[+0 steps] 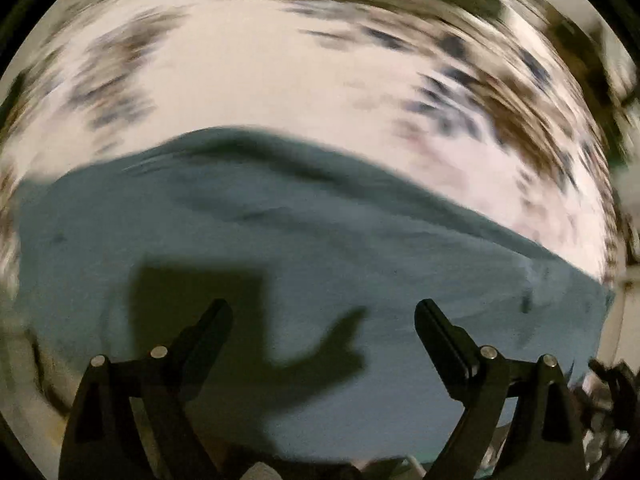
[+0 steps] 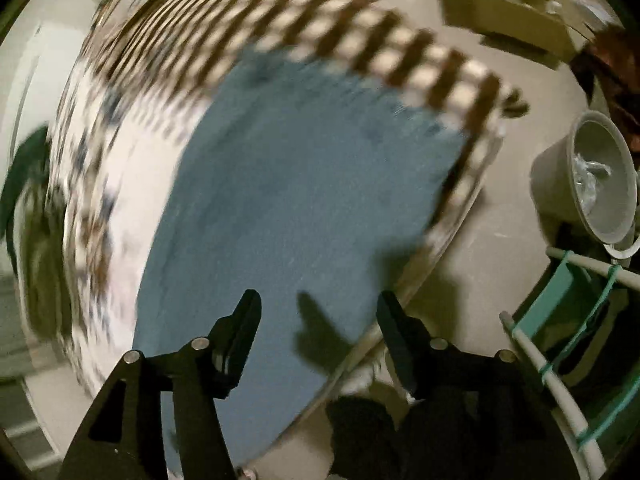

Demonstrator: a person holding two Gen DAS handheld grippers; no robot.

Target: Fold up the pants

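Blue-grey pants (image 1: 304, 248) lie spread flat on a patterned cloth (image 1: 248, 80) that covers a table. In the left wrist view my left gripper (image 1: 323, 314) hangs above the pants, open wide, with only its shadow on the fabric between the black fingers (image 1: 436, 332). The right wrist view shows the pants (image 2: 296, 184) running toward the table's checked border (image 2: 360, 36). My right gripper (image 2: 319, 312) stands open over the pants' near end by the table edge, with nothing between its fingers (image 2: 244, 320). Both views are blurred by motion.
The table's rim (image 2: 452, 240) runs diagonally on the right, with floor beyond it. A grey bucket (image 2: 592, 184) stands on the floor at right, next to a rack of white tubes (image 2: 544, 364) bound with green cord. Cardboard boxes (image 2: 504, 12) sit at the top right.
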